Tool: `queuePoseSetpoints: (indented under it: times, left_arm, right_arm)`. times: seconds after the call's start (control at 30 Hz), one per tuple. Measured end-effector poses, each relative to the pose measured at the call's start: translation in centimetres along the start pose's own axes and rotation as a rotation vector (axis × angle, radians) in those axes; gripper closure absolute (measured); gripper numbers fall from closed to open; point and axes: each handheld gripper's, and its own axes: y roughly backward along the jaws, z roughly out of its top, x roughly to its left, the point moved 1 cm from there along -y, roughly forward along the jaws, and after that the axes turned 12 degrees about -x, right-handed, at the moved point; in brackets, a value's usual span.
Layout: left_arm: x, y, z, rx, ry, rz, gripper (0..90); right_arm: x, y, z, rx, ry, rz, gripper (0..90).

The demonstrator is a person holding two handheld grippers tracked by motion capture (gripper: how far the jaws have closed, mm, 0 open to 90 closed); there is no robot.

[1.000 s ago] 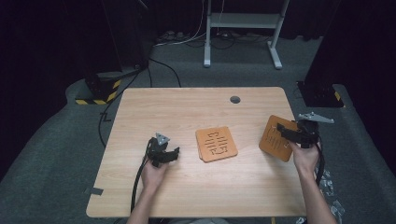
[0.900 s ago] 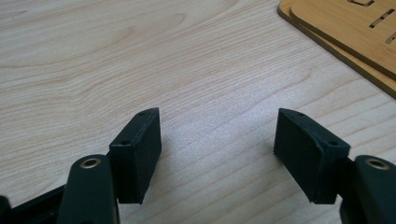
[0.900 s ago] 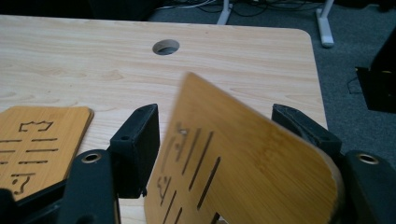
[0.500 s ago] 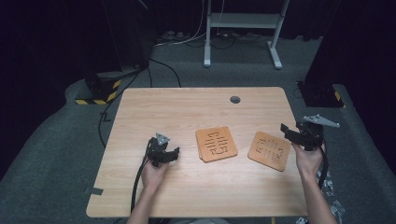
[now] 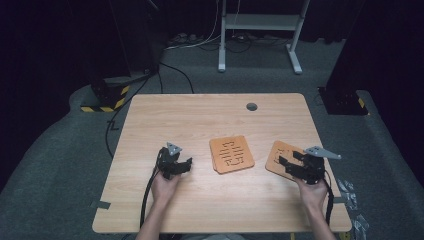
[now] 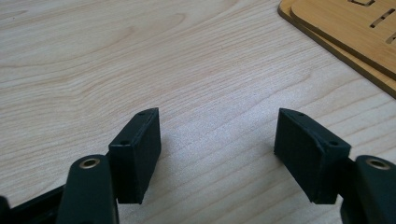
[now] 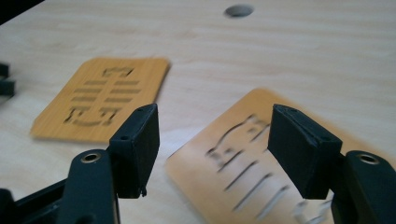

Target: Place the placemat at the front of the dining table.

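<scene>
Two carved wooden coasters lie stacked [image 5: 231,153] at the table's middle; in the left gripper view the stack's corner [image 6: 345,28] shows at the upper right. A third coaster [image 5: 278,152] lies flat to their right, blurred in the right gripper view [image 7: 247,163]. My right gripper [image 5: 284,163] hovers open over its near edge, one jaw on each side and nothing held. My left gripper [image 5: 188,165] rests open left of the stack, with bare wood between its jaws [image 6: 217,140]. The stack [image 7: 105,100] also appears beyond my right gripper [image 7: 215,140].
The light wooden table [image 5: 165,125] has a round cable hole [image 5: 251,106] near its far edge, also seen in the right gripper view [image 7: 239,10]. Cables trail from both grippers off the near edge. Dark carpet and a desk frame [image 5: 257,30] lie beyond.
The right gripper held the third coaster tilted up, then let it go flat on the table. It has since moved back over the coaster's near edge. The left gripper stayed put.
</scene>
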Motion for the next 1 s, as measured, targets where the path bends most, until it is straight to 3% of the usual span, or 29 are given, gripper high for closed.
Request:
queuePoseSetpoints:
  times: [0.03,0.07,0.2,0.23,0.27,0.3,0.37,0.4,0.47,0.63,0.7,0.73,1.0]
  left_arm:
    - [0.0,0.0,0.0,0.0,0.0,0.0,30.7]
    - [0.0,0.0,0.0,0.0,0.001,0.001,30.6]
    - [0.0,0.0,0.0,0.0,0.001,0.001,30.6]
    - [0.0,0.0,0.0,0.0,0.001,0.001,30.6]
    - [0.0,0.0,0.0,0.0,0.002,0.001,30.6]
    - [0.0,0.0,0.0,0.001,0.001,0.001,30.6]
    - [0.0,0.0,0.0,0.001,0.001,0.002,30.6]
    - [0.0,0.0,0.0,0.0,0.001,0.001,30.6]
    - [0.0,0.0,0.0,0.001,0.001,0.001,30.6]
    - [0.0,0.0,0.0,0.001,0.001,0.002,30.6]
    - [0.0,0.0,0.0,0.001,0.001,0.002,30.6]
    - [0.0,0.0,0.0,0.001,0.001,0.002,30.5]
    - [0.0,0.0,0.0,0.001,0.002,0.003,30.5]
  right_arm:
    - [0.0,0.0,0.0,0.0,0.0,0.0,34.0]
    - [1.2,-0.3,-1.2,0.021,0.009,0.016,34.0]
    - [3.2,-1.0,-2.8,0.055,0.039,0.056,34.4]
    - [3.2,-1.0,-2.8,0.055,0.039,0.056,34.4]
    - [3.6,-1.1,-3.0,0.065,0.058,0.06,34.5]
    - [4.9,-1.6,-3.6,0.087,0.091,0.076,34.9]
    - [5.5,-1.8,-3.9,0.103,0.112,0.09,34.9]
    - [6.7,-2.3,-4.5,0.131,0.16,0.108,34.9]
    - [7.5,-2.8,-4.9,0.15,0.187,0.126,34.9]
    - [8.5,-3.3,-5.4,0.166,0.194,0.16,34.6]
    - [8.9,-3.5,-5.7,0.171,0.217,0.168,34.6]
    - [9.3,-3.7,-6.0,0.198,0.243,0.162,32.9]
    - [9.4,-3.8,-6.0,0.207,0.256,0.189,31.6]
